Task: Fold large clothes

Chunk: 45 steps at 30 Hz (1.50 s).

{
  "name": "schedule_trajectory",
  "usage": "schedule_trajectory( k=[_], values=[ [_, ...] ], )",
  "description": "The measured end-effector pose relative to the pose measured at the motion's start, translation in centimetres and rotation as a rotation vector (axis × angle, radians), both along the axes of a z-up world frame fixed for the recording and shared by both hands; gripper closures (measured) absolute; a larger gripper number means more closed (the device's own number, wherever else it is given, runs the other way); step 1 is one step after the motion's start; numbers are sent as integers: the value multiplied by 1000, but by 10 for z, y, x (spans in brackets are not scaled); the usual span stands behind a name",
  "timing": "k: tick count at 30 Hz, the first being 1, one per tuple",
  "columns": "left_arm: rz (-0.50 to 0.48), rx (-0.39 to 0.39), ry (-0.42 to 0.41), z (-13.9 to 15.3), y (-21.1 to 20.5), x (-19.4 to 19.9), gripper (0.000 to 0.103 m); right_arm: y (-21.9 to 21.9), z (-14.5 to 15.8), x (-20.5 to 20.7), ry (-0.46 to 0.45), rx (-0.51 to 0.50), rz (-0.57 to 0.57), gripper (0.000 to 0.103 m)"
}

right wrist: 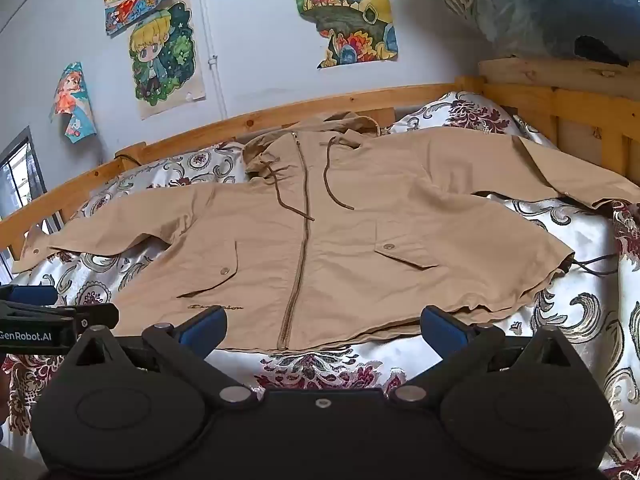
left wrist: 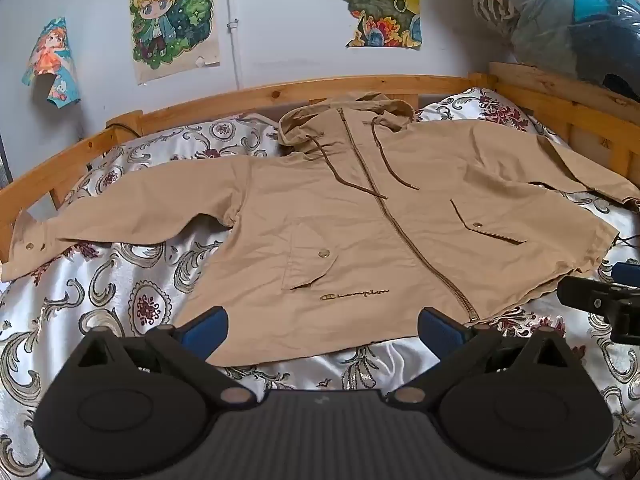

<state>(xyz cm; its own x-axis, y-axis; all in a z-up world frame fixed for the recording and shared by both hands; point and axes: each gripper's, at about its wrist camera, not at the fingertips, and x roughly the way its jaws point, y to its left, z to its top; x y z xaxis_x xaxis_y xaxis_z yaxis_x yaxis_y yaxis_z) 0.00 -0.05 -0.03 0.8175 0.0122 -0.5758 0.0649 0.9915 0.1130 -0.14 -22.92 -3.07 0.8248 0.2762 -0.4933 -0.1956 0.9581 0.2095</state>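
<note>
A tan hooded zip jacket (left wrist: 360,232) lies flat, front up and zipped, on a patterned bedspread, sleeves spread left and right, hood toward the wall. It also shows in the right wrist view (right wrist: 320,240). My left gripper (left wrist: 322,326) is open and empty, its blue pads just short of the jacket's bottom hem. My right gripper (right wrist: 323,326) is open and empty, also at the hem, straddling the zipper's lower end. Each gripper shows at the edge of the other's view, the right one (left wrist: 600,304) and the left one (right wrist: 48,320).
The white floral bedspread (left wrist: 100,300) covers a bed with a wooden rail (left wrist: 240,100) along the back and right side. Posters (left wrist: 172,20) hang on the wall. Bagged bedding (left wrist: 560,12) is stacked at the upper right. A dark cord (right wrist: 596,268) trails from the jacket's right hem.
</note>
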Motion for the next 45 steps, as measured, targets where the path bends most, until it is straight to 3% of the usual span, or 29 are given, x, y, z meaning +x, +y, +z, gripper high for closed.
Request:
schedule_trajectory(
  k=[9,45],
  values=[
    [-1,-25,9,0,3,9,1,2,0,1,-4,1,1,1],
    [-24,-5,-14,-1,-1,-4,0,6,-3,4,4,3,7,0]
  ],
)
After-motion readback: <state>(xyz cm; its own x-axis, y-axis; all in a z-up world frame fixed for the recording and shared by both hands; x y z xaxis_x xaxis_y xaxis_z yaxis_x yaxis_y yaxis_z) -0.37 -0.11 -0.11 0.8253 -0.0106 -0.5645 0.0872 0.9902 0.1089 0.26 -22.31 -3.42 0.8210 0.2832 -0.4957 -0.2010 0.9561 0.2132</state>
